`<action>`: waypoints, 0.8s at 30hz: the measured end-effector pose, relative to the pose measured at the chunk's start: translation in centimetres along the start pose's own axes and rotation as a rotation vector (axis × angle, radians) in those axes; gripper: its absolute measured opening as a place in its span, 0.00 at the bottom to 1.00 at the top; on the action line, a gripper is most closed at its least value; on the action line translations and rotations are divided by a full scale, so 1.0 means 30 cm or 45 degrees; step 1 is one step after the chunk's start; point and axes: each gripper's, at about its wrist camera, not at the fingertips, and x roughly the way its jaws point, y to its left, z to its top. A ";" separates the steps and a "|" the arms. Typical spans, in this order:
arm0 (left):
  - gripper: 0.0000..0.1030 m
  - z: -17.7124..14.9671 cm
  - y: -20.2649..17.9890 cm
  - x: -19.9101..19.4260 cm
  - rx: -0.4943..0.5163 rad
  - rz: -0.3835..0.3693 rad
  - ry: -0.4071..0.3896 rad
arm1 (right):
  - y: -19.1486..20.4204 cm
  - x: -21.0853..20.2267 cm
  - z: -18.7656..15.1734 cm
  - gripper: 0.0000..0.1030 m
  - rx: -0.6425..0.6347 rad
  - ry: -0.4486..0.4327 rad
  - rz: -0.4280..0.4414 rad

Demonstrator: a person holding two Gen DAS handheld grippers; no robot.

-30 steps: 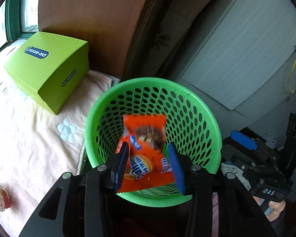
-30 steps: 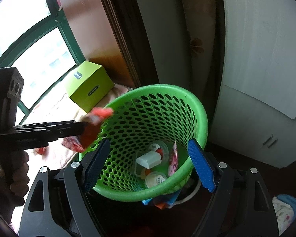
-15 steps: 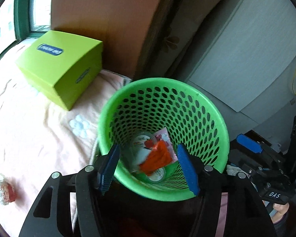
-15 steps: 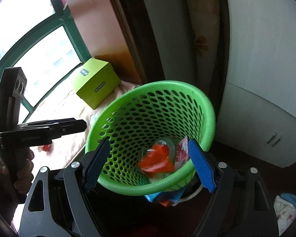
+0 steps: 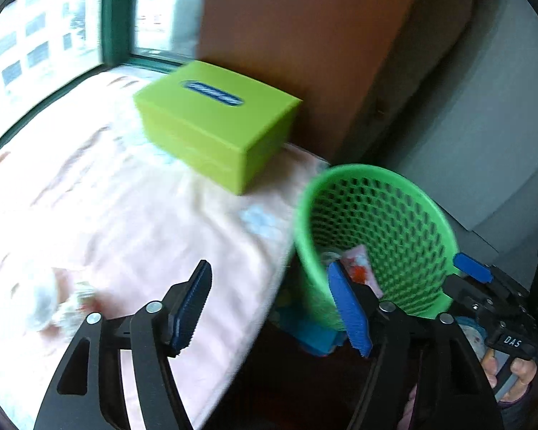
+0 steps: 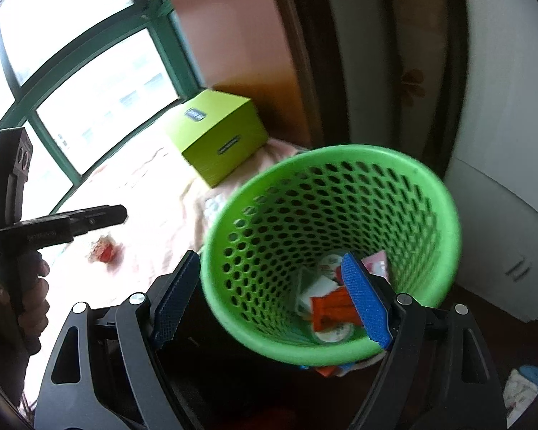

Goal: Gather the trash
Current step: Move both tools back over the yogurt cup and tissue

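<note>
A green perforated bin stands beside a pink-covered bed; it also shows in the left wrist view. Inside lie an orange snack wrapper, small cups and other wrappers. My left gripper is open and empty, over the bed edge left of the bin; it shows in the right wrist view. My right gripper is open and empty, its fingers on either side of the bin's near rim. A crumpled clear and red wrapper lies on the bed, also in the right wrist view.
A lime green box sits on the bed near a brown wall panel. A window runs behind the bed. Grey cabinets stand right of the bin. Blue and orange items lie on the floor under the bin.
My left gripper let go of the orange wrapper, which fell into the bin. The left gripper then swung left toward the bed. The right gripper shifted slightly, staying open.
</note>
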 end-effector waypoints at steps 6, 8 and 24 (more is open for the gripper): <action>0.68 -0.026 0.196 -0.073 -0.110 0.120 -0.036 | 0.093 0.043 0.020 0.78 -0.049 0.019 0.066; 0.69 -0.041 0.270 -0.099 -0.157 0.151 -0.047 | 0.123 0.057 0.025 0.78 -0.069 0.026 0.084; 0.80 -0.160 0.723 -0.128 -0.349 0.402 0.006 | 0.371 0.193 0.028 0.78 -0.207 0.113 0.210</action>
